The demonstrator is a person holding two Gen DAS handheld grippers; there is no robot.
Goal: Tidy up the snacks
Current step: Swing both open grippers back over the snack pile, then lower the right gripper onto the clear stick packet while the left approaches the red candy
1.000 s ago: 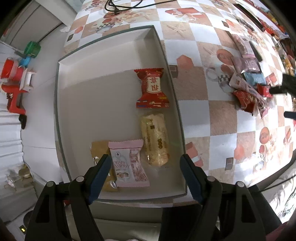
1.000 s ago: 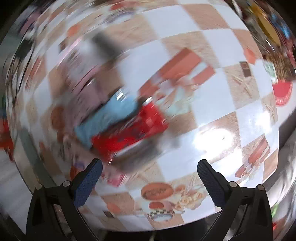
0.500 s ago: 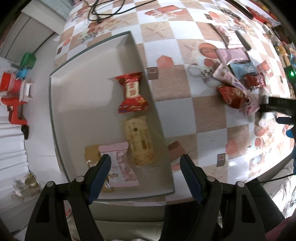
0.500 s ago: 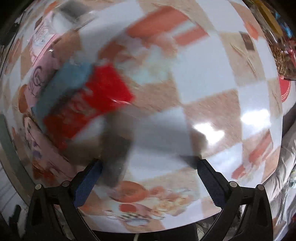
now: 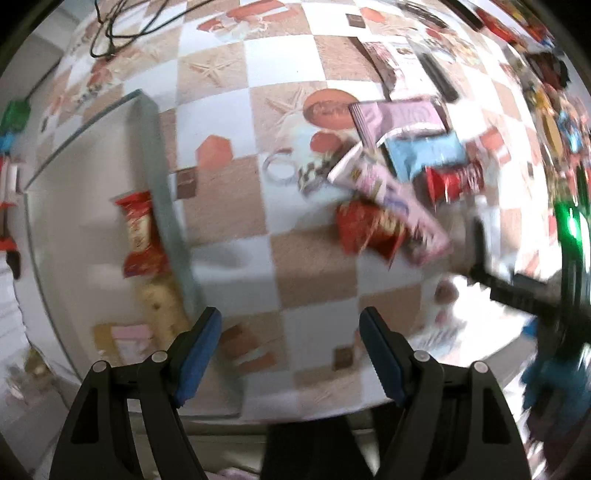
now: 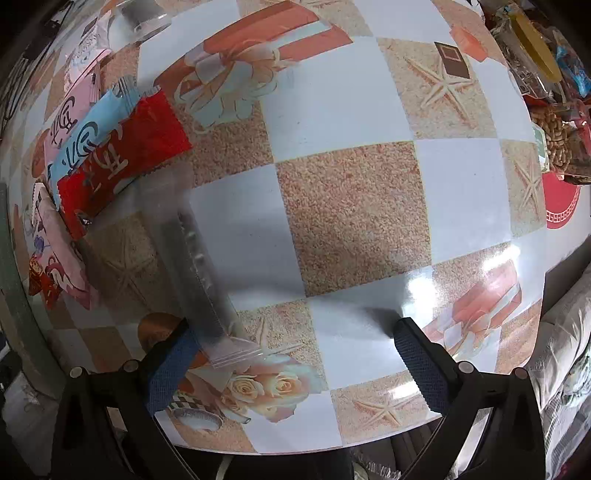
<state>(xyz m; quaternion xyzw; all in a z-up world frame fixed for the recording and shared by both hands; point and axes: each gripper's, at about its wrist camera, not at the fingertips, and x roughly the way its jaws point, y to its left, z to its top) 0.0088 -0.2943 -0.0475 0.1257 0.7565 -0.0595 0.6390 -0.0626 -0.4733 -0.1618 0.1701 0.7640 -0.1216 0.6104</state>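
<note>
While the loose snacks lie heaped on the checkered worktop [image 6: 351, 206], we hold both claws low over it with nothing gripped. In the right wrist view the pile sits at the left: a red packet [image 6: 122, 155] overlaps a light blue packet [image 6: 92, 129], with a pink packet [image 6: 70, 114] behind them and a pale pink wrapper [image 6: 59, 236] nearer the edge. A clear sleeve with a dark strip inside [image 6: 195, 266] runs from that pile toward us, its near end lying just beside the left finger of our right claw [image 6: 291, 354], which is spread wide; whether the finger touches the sleeve we cannot tell.

Our left claw [image 5: 290, 343] is likewise spread wide above bare worktop. To its left stands the white tray [image 5: 74, 192], holding a red candy-style packet [image 5: 138, 236], a yellowish packet [image 5: 162, 310] below it and a pink packet [image 5: 131, 336] at the near corner, all blurred. The tray's wall stands between those and the heap. More snack bags [image 6: 554, 110] crowd the far right edge, and a black cable [image 5: 110, 33] lies beyond the tray.
</note>
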